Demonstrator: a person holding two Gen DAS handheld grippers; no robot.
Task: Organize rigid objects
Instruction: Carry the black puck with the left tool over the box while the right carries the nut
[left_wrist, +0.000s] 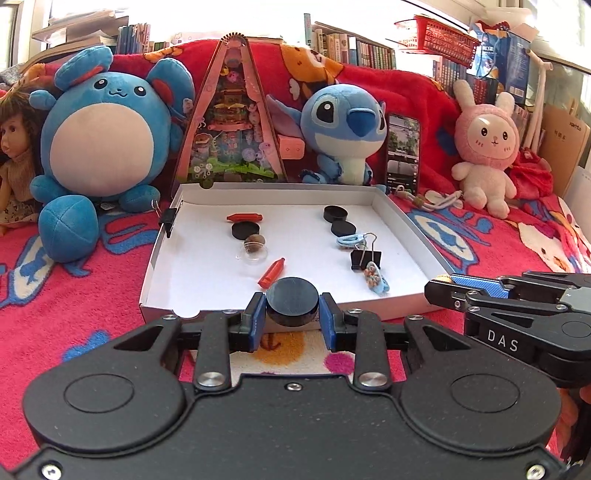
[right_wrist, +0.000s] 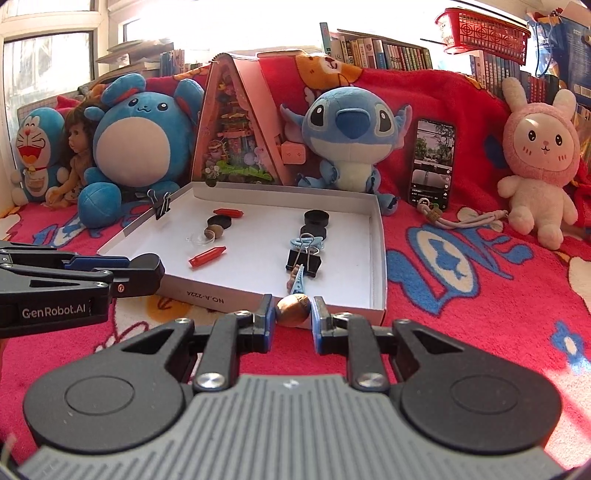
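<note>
Over tray's (left_wrist: 399, 218) 6 o'clock rim, left gripper (left_wrist: 292, 313) clamped black puck (left_wrist: 292, 301), right gripper (right_wrist: 293, 316) pinched brown nut (right_wrist: 293, 309). Two rows half-built inside; both pcs, w/ others maybe, looked unplaced.

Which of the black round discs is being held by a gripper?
The large black disc between the left gripper pads; the three smaller discs lie loose in the white box.

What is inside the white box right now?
Inside the white box: two red crayons, three black discs, a nut, a clear dish, a binder clip, blue hair clips. Anything beneath them is hidden.
</note>
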